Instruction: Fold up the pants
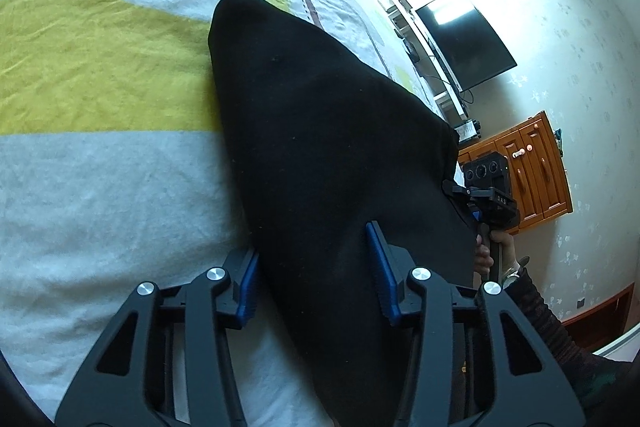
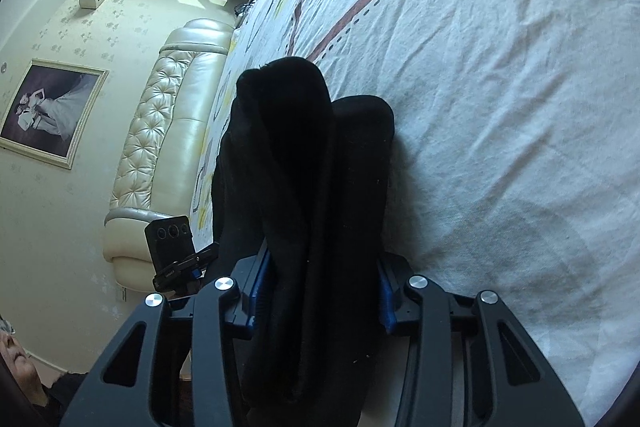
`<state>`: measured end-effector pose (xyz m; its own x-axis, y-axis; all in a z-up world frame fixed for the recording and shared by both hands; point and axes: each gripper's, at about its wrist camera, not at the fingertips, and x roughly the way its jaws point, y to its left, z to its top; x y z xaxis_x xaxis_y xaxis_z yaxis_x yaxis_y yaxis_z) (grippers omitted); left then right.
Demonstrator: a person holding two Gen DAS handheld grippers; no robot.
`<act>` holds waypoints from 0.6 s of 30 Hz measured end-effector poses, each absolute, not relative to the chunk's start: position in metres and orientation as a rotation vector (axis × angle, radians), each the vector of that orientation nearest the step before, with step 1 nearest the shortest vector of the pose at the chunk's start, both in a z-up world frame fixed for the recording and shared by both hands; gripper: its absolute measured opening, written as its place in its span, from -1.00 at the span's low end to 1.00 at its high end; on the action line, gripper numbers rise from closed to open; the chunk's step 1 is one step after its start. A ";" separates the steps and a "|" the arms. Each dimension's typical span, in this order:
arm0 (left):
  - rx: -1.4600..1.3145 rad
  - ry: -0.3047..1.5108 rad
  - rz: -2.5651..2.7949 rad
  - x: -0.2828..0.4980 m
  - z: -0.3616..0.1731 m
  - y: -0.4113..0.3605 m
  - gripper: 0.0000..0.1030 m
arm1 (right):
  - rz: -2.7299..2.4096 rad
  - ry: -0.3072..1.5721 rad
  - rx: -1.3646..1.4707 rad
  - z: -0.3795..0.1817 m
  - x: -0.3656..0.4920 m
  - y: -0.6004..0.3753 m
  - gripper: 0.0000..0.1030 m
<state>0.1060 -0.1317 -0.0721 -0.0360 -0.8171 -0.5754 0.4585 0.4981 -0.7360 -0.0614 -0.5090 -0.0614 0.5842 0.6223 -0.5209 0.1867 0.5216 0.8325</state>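
Left wrist view: we've got both grippers, left (image 1: 316, 267) and right (image 2: 318, 291), pinching the pants (image 1: 320, 131), long axis running straight ahead over the bed (image 1: 100, 187).

The black pants (image 1: 320, 147) fill the gap between the left tongs (image 1: 316, 279) and hang ahead of them, blocking the way forward. Left of the pants, the bed (image 1: 100, 187) lies bare and open. On the right, the right tongs (image 1: 486, 195) sit close against the cloth. The headboard (image 2: 160, 131) bounds the bed's far side.
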 end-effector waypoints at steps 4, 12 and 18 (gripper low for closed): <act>-0.372 1.217 -1.070 0.106 -0.072 -0.133 -0.10 | 0.312 0.939 1.021 -0.060 -0.061 -0.509 -0.16; -0.438 1.194 -1.118 0.108 -0.058 -0.125 0.72 | 0.344 0.904 1.007 -0.049 -0.059 -0.506 0.29; -0.545 1.211 -1.082 0.141 -0.068 -0.116 0.76 | 0.318 0.894 0.982 -0.047 -0.045 -0.516 0.35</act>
<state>0.1407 -0.1155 -0.0685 -0.0260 -0.8821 -0.4704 0.3681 0.4291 -0.8249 -0.0446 -0.5159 -0.0473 0.6154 0.6029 -0.5077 0.1473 0.5448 0.8255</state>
